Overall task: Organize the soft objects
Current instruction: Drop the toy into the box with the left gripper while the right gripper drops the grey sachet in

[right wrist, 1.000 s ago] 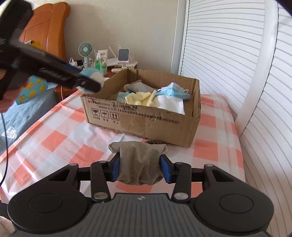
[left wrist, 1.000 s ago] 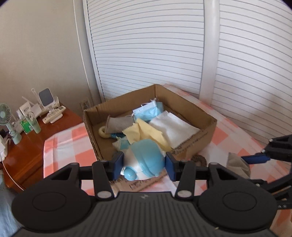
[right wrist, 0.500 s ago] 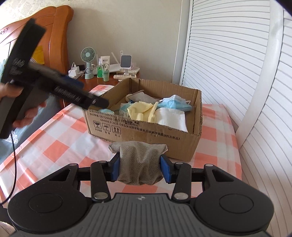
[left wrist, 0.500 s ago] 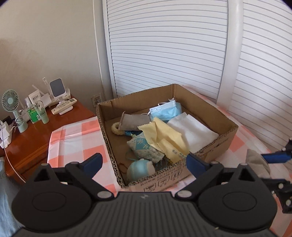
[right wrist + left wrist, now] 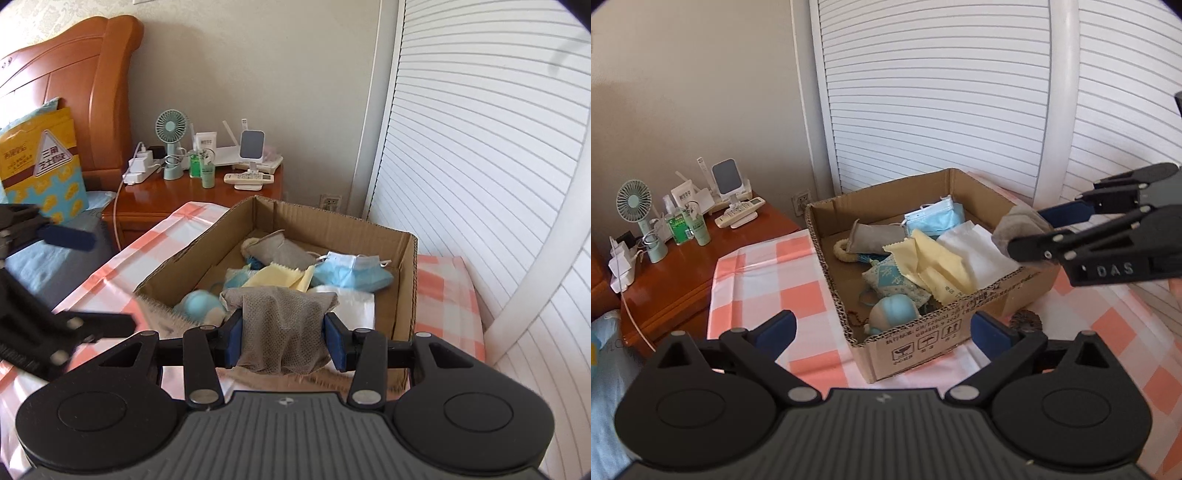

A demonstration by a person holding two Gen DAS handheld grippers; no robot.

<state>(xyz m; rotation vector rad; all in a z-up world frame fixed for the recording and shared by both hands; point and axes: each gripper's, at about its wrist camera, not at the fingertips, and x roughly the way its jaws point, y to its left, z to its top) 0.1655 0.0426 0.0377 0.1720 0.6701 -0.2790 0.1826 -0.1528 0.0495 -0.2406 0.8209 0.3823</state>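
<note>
An open cardboard box [image 5: 923, 336] [image 5: 404, 280] stands on a checked tablecloth. Inside lie a round blue plush toy [image 5: 894, 314] [image 5: 199, 302], a blue face mask [image 5: 934, 221] [image 5: 354, 273], a yellow cloth [image 5: 931, 258] [image 5: 280, 277], a white cloth [image 5: 975, 247], a grey pouch [image 5: 875, 236] and a patterned sachet [image 5: 890, 277]. My left gripper [image 5: 882, 325] [image 5: 92, 280] stands wide open and holds nothing, just short of the box's near corner. My right gripper [image 5: 284, 339] [image 5: 1027, 230] is shut on a grey mesh cloth [image 5: 284, 328] [image 5: 1015, 225], held over the box's edge.
A wooden nightstand [image 5: 683, 273] to the left carries a small fan [image 5: 633, 199], bottles, a remote and chargers. White louvred doors [image 5: 942, 92] rise behind the box. A dark round item [image 5: 1027, 321] lies on the tablecloth [image 5: 764, 280] beside the box. A bed headboard [image 5: 92, 74] stands far left.
My left gripper opened and the blue plush toy now lies in the box's near corner; the gripper drew back. My right gripper carried the grey mesh cloth up to the box's edge.
</note>
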